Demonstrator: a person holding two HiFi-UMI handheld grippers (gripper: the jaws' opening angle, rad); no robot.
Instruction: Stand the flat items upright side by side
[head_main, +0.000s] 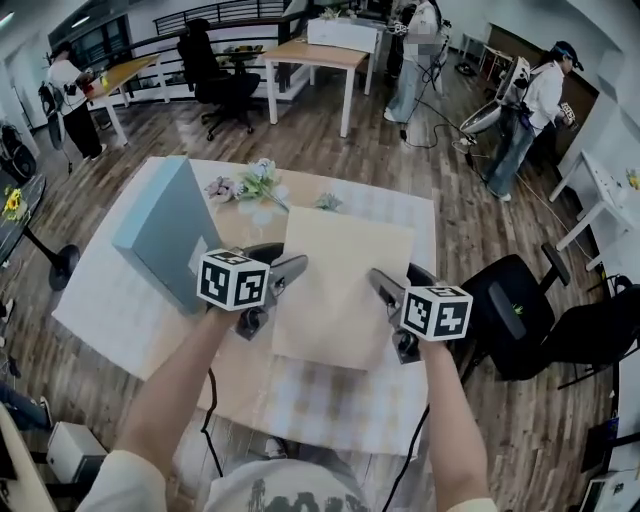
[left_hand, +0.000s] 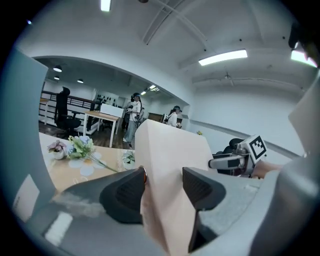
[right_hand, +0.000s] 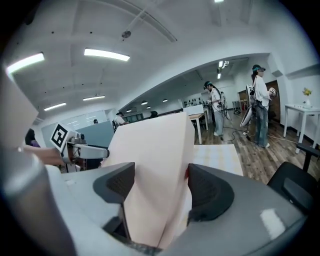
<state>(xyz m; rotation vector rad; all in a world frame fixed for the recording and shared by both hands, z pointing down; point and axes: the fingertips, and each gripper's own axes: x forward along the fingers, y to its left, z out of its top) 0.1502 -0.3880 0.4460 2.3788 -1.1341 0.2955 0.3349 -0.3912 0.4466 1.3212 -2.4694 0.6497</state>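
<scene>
The left claw (head_main: 290, 266) and the right claw (head_main: 386, 287) each clamp an opposite side edge of a flat beige box (head_main: 342, 288), held between them over the middle of the desk (head_main: 100, 300). In the left gripper view both dark pads (left_hand: 125, 190) press against the box's pale faces, with the box filling the gap. The right gripper view shows the same, its pads (right_hand: 207, 187) closed on the box's thin edge. From the head view the box's broad face turns up toward the camera and its far edge points at the artificial flowers (head_main: 258, 185) lying at the back of the desk. Whether its near edge touches the checked cloth (head_main: 330, 410) cannot be told. A second flat box, blue-grey (head_main: 165, 232), stands on edge at the left of the desk, leaning, just beside the left claw and apart from the beige one. A black office chair (head_main: 520, 315) sits off the desk's right side, and other people stand farther back on the wooden floor (head_main: 330, 150).
</scene>
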